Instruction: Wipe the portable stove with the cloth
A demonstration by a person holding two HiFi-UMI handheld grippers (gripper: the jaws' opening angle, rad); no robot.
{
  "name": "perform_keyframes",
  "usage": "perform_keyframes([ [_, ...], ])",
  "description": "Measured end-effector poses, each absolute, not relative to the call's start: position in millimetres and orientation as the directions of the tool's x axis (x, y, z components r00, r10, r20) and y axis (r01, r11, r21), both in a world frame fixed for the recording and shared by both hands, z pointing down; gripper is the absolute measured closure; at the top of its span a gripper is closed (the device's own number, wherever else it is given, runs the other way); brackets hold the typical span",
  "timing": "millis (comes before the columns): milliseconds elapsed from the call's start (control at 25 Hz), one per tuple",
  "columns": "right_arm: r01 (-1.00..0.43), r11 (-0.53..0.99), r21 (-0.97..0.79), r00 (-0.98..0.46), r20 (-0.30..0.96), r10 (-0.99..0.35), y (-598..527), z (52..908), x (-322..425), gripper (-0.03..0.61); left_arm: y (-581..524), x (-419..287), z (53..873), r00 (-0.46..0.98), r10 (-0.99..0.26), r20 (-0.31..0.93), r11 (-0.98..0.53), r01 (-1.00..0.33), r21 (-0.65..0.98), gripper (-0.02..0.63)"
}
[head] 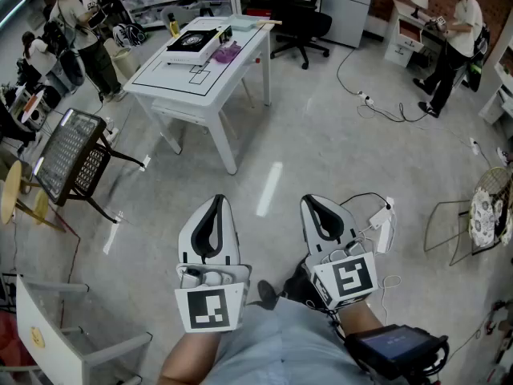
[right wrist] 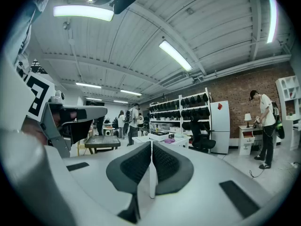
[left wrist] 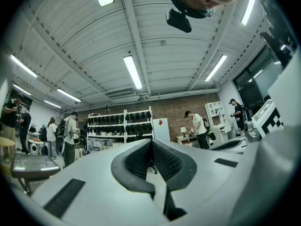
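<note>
Head view: pale floor (head: 321, 119), white table (head: 228, 74) at eleven o'clock bearing stove (head: 192, 42) and purple cloth (head: 227, 52); left gripper (head: 218, 201) and right gripper (head: 311, 201) near six, both clenched, empty.

I see bright, even light from ceiling tubes (left wrist: 132, 72), a glare streak on the floor (head: 268, 188), fisheye-bent edges, dark vignetted corners

Two grippers are hovering, left gripper (head: 216, 203) and right gripper (head: 315, 203) — one table (head: 210, 87) is carrying one portable stove (head: 192, 42) and one cloth (head: 227, 52) — one office chair (head: 296, 14) is standing beyond.
</note>
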State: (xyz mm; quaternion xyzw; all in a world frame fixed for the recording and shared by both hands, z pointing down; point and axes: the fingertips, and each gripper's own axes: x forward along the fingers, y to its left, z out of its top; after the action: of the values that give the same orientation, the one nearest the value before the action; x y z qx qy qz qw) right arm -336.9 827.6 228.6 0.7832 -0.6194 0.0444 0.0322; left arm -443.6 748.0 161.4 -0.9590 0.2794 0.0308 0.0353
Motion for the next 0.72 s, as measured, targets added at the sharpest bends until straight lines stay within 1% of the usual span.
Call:
perform_keyframes([
  [440,-0.974,-0.225,0.004,0.224,0.077,-0.971,813.0,215.3,-352.1,0.525,738.5,-464.3,151.6,0.841,-0.532,-0.102,-0.842,-0.538,-0.047,0.595],
  [720,-0.964,-0.265,-0.009,0.264,0.059,-0.963,812.5,204.8,-332.3,0.525,732.7,-461.8,154.6,0.84,-0.536,-0.08,-0.84,-0.54,-0.046,0.595],
])
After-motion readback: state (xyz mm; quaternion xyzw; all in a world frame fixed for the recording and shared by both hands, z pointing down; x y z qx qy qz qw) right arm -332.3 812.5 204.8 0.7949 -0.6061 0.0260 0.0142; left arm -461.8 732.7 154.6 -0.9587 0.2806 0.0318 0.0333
